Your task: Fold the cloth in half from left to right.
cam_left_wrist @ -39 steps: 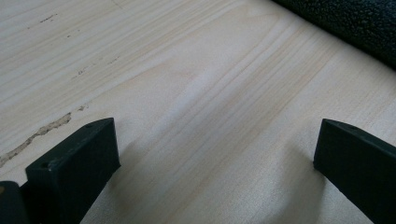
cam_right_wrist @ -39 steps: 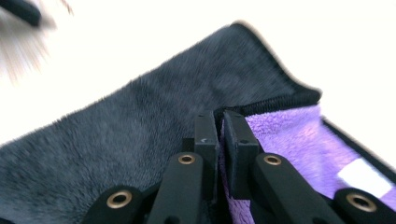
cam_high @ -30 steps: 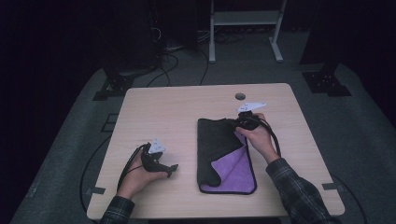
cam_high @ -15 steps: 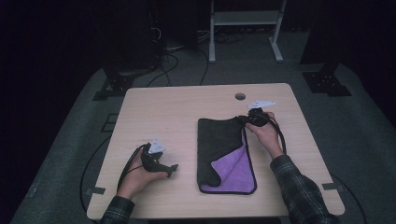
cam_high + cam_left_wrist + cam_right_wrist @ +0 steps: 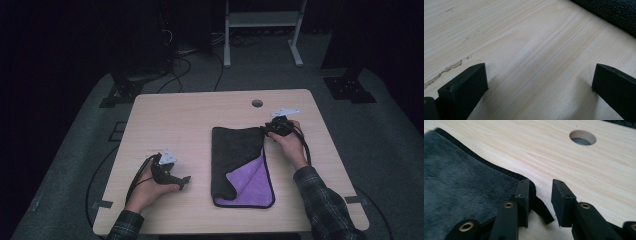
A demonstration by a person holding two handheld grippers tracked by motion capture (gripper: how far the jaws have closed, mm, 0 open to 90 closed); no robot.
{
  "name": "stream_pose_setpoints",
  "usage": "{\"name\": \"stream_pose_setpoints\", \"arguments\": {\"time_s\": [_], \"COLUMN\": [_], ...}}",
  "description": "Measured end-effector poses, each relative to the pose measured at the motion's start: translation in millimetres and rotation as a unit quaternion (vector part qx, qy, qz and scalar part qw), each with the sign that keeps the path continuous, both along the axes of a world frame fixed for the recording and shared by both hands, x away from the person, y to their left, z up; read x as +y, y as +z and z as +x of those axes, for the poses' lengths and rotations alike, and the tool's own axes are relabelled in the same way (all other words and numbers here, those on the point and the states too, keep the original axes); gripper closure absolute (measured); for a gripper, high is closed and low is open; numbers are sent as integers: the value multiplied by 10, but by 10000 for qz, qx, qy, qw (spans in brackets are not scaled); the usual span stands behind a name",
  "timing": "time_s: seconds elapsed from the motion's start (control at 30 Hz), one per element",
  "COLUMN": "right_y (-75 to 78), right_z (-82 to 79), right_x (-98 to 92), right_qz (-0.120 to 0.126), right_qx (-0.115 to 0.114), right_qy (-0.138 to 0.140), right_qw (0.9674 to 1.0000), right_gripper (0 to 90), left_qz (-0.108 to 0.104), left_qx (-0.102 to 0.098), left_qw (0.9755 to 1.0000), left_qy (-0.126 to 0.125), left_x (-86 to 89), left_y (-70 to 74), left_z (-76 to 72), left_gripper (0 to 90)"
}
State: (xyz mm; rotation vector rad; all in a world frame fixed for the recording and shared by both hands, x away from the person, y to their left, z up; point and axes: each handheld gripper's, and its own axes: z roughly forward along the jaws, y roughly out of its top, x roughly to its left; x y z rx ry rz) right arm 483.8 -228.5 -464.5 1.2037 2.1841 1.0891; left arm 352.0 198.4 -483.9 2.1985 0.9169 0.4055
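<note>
I've laid the cloth (image 5: 243, 165) folded in half on the table (image 5: 190, 120), my right gripper (image 5: 539, 195) just opening off its far corner, left gripper (image 5: 536, 82) resting open, more folds likely ahead.

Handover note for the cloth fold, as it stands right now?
Right gripper: jaws have just been opening, pads off the cloth, whose far right corner lies between them.
Left gripper: open, resting on the table left of the cloth, nothing between the jaws.
Done: dark side folded across, corner laid down at the far right edge.
Left: a purple triangle is uncovered at the near right; probably finish or square up the fold.
</note>
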Motion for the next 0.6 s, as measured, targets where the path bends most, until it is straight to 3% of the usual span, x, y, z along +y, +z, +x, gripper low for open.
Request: {"name": "stream_pose_setpoints", "arguments": {"time_s": [0.27,0.5,0.6], "right_y": [199,264,316], "right_z": [-196,-370,-474], "right_x": [22,77,101], "right_qz": [20,-48,67], "right_qx": [-27,18,11], "right_qy": [246,518,653], "right_qw": [9997,9986,9978], "right_gripper": [624,604,592], "left_qz": [0,4,7], "left_qx": [-1,4,6], "left_qw": [10000,10000,10000], "left_qy": [0,-1,-2], "left_x": [0,0,1], "left_y": [0,1,1], "left_z": [0,0,0], "left_gripper": [0,0,0]}}
